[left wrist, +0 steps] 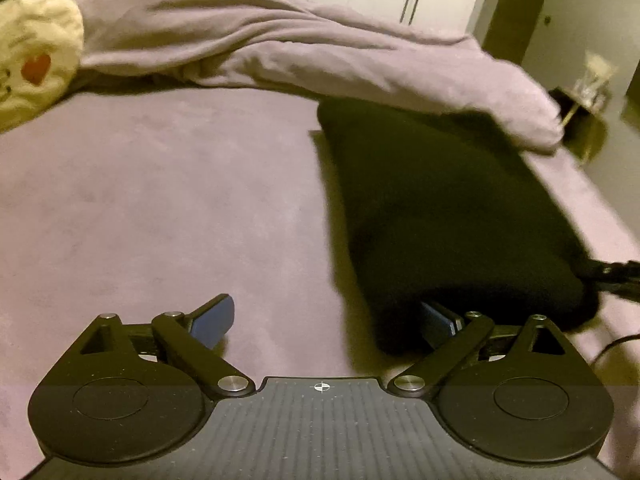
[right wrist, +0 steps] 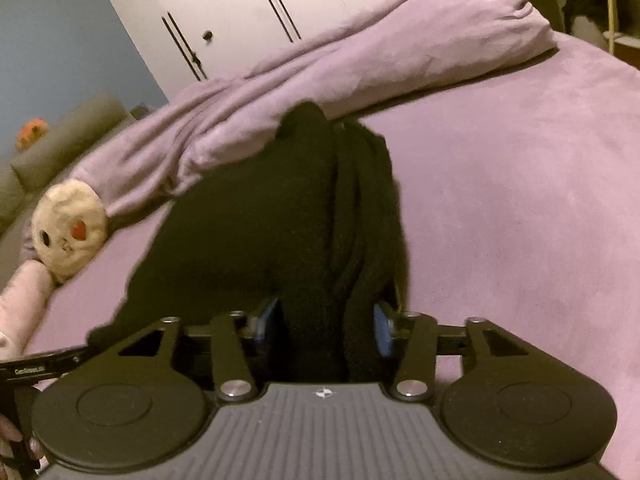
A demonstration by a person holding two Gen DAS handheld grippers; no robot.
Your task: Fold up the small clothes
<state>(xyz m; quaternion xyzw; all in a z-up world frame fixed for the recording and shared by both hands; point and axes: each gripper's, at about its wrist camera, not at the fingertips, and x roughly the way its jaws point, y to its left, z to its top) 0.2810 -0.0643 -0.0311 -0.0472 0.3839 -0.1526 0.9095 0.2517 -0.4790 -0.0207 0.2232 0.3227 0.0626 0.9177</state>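
Black garment (right wrist: 272,216), long axis 12–6, bunched between R gripper (right wrist: 326,322) half-open jaws, grip prob. loose; L gripper (left wrist: 332,320) wide open, empty, cloth at 1.

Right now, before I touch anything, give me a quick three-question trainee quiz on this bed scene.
1. True or false: the left gripper is open.
2. What lies between the fingers of the right gripper? A) the black garment B) a towel C) nothing
3. Fill in: the stuffed toy has a red ____ on it.
Key: 1 true; 2 A; 3 heart.
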